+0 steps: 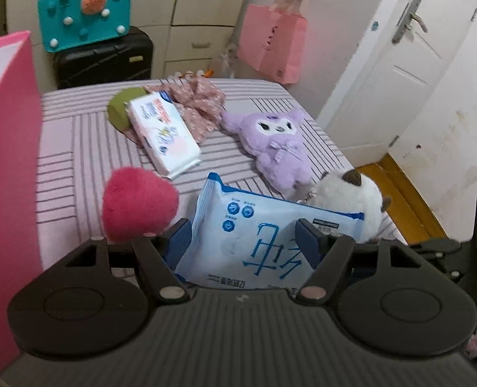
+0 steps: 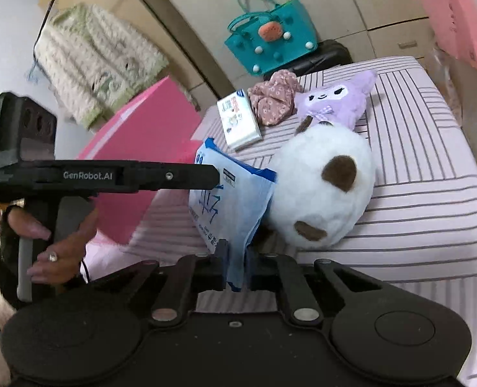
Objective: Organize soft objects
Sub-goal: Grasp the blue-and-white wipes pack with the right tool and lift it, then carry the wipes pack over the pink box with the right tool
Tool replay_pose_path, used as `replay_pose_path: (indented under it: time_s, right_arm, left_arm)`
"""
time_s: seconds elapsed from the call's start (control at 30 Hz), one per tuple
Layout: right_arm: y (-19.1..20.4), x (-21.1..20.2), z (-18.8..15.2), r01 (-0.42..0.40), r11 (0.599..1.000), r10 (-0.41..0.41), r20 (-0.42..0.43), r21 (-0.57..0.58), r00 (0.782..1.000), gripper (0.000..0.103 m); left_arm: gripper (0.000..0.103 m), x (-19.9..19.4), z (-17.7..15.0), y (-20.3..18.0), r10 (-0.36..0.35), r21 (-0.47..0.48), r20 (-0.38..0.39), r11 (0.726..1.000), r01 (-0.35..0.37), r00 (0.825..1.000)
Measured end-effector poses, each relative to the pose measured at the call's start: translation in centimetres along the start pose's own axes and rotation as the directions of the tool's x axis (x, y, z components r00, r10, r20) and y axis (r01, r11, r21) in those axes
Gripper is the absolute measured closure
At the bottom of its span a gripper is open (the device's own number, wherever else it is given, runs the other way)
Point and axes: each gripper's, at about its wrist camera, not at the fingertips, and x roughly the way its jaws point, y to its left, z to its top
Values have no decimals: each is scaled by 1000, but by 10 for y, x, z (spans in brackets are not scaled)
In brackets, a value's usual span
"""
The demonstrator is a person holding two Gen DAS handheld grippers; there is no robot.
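Right gripper pinches the blue wipes pack; left gripper clamps its sides.

Your left gripper has the wipes pack between its fingers; your right gripper grips the same pack's lower edge. On the bed: heart cushion left of the pack, round plush touching its right side. Behind the round plush lies the rabbit plush. Left of that, the second wipes pack lies on the floral cloth. The box stands at far left.
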Motion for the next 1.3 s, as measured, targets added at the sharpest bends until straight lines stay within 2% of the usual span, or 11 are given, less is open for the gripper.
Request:
replay_pose_path:
  time_s: [0.17,0.33,0.47,0.6,0.67,0.77,1.07,1.3]
  right_arm:
    - [-4,-4,5,43,999,-43,-3,-18,999,89]
    - [-6,-3,6,43,999,-43,-7,-17,999,88]
    - [-8,-4,6,44,999,-44,-5,-22,999,88]
    - [-5,-1,6,61,998,-61,-5,-23,998,87]
    - [-2,-1,6,79,997,-79,-3,-27,997,87]
    - [5,-2,6,112,993,-112,-2,-40,994,87]
    - [37,-10,9,146,980,-152,-38,-133,988,77]
    - [71,-15,9,127,971,-154,-121,-205,981,71]
  left_arm:
    - [33,10,-2,0,-45,-5,-25,999,45,999]
    - [32,18,-6,2,-74,-4,-20,997,74,997]
    - [30,24,-5,13,-108,-82,-29,991,105,994]
    - [46,27,-5,16,-140,-108,-38,985,135,990]
    - [56,25,-6,12,-127,-103,-50,987,121,991]
    - [63,17,-9,5,-84,-68,-62,994,80,995]
    - [64,-15,-21,-6,-42,-37,-109,999,38,993]
    - [64,-48,-32,-11,-37,-3,-162,999,37,986]
